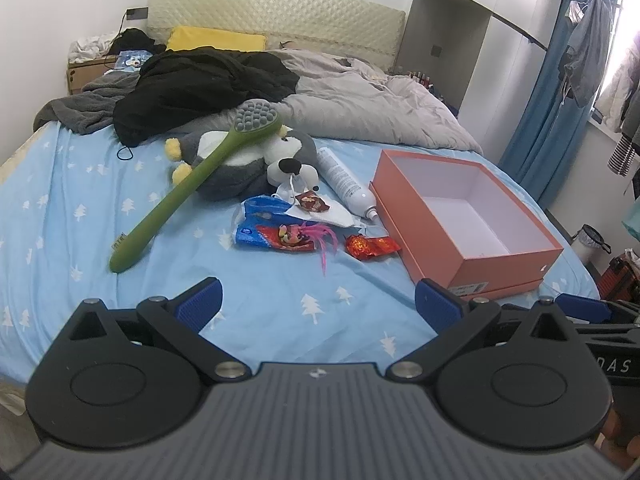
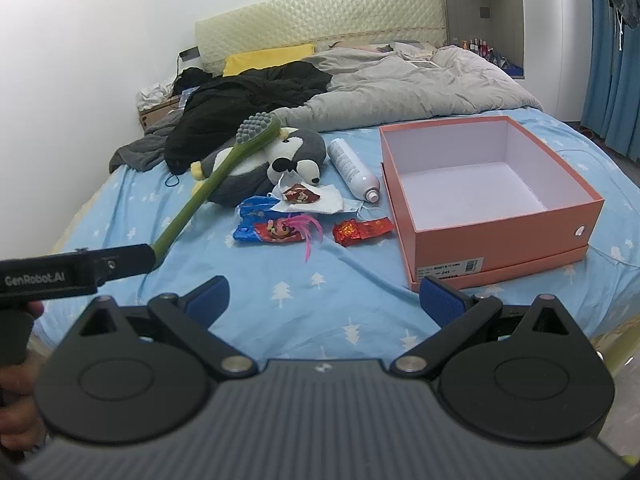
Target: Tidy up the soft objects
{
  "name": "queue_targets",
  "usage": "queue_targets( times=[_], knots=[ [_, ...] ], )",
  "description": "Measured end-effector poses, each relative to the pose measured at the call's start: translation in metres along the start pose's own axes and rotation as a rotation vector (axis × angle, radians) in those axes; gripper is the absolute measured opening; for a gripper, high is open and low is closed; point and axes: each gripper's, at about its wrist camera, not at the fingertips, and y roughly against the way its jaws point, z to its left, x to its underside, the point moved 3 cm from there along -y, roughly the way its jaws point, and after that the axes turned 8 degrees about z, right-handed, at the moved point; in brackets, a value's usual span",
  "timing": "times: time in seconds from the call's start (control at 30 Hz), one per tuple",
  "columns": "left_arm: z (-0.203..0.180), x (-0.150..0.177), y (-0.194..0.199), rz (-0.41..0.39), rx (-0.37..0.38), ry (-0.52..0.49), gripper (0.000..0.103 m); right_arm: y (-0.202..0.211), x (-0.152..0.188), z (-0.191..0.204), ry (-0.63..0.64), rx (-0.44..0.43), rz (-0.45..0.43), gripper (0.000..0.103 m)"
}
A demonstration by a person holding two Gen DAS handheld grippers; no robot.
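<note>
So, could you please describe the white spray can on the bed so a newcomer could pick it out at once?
Start at the open orange box on the blue tree-print sheet. Just left of it, between the box and the grey penguin toy, lies the spray can on its side. It is the only smooth white cylinder there; its neighbours are crumpled wrappers and a long green brush.

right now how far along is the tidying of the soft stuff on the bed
Nothing looks done: the orange box is empty. Nothing in hand: left hand-held gripper and right hand-held gripper are open. Left: the plush penguin, under the green brush, and the wrappers.
</note>
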Motion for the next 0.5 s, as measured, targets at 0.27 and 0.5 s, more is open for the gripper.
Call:
queue_targets(
  times=[0.27,0.5],
  knots=[
    [0.0016,0.0008,-0.0029,0.007,-0.001,0.001,0.103,-0.0028,0.0019,0.0018,0.003,0.003,0.009,0.103],
    [0.0059,0.0037,-0.0090,0.022,-0.005,0.010,0.103,-0.0056,0.0018,-0.0007,-0.005,0.002,0.017,0.103]
  ],
)
